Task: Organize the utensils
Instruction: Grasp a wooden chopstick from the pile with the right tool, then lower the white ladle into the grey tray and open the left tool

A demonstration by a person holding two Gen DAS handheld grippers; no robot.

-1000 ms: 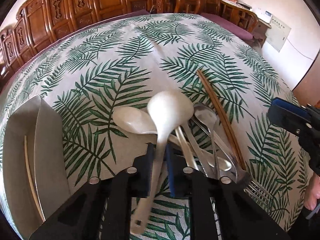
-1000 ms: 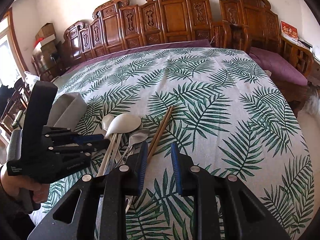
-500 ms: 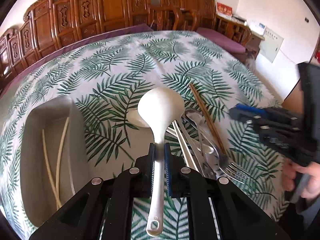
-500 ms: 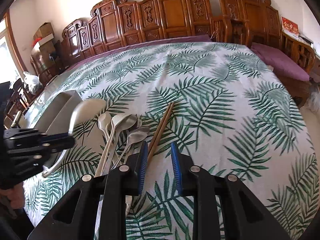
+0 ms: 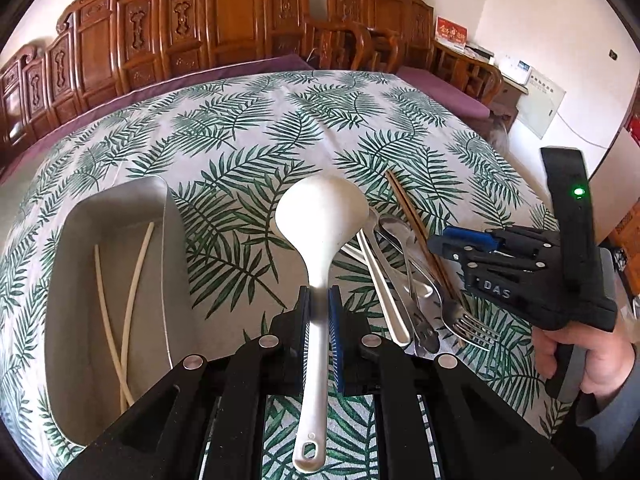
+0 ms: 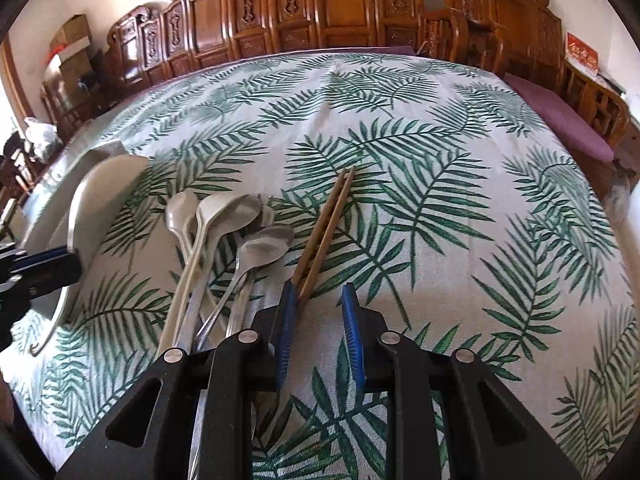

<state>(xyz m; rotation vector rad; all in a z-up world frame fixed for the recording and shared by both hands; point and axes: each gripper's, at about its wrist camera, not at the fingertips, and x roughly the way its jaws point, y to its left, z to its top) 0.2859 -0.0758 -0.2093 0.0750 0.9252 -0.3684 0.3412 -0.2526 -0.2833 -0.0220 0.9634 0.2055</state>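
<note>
Left gripper (image 5: 319, 316) clamped on the handle of a white ladle (image 5: 320, 220), held above the worktop (image 5: 256, 128). Long axis running straight along the gripper's fingers: bowl pointing forward and away, looped handle end trailing back beneath the gripper body. Bowl hollow facing up toward the camera.

Right gripper (image 6: 319, 312) parted, nothing between the blue pads, hovering low over the leaf-print cloth. Just ahead of its left finger, a pair of brown chopsticks (image 6: 326, 228) lying lengthwise, tips pointing forward and slightly right.

Only in the left wrist view: a grey tray (image 5: 80, 240) to the left of the left gripper, with pale chopsticks (image 5: 120, 300) lying lengthwise inside, and a fork (image 5: 466, 322) at the near edge of the pile. Only in the right wrist view: the spoon pile (image 6: 224, 232) seen clearly, bowls fanned forward, handles running back under the right gripper's body and partly hidden by it.

To the right of the left gripper, the same pile, overlapped by the right gripper with the hand (image 5: 588, 356) gripping it. Carved wooden chairs (image 6: 328, 4) beyond the worktop's far edge.
</note>
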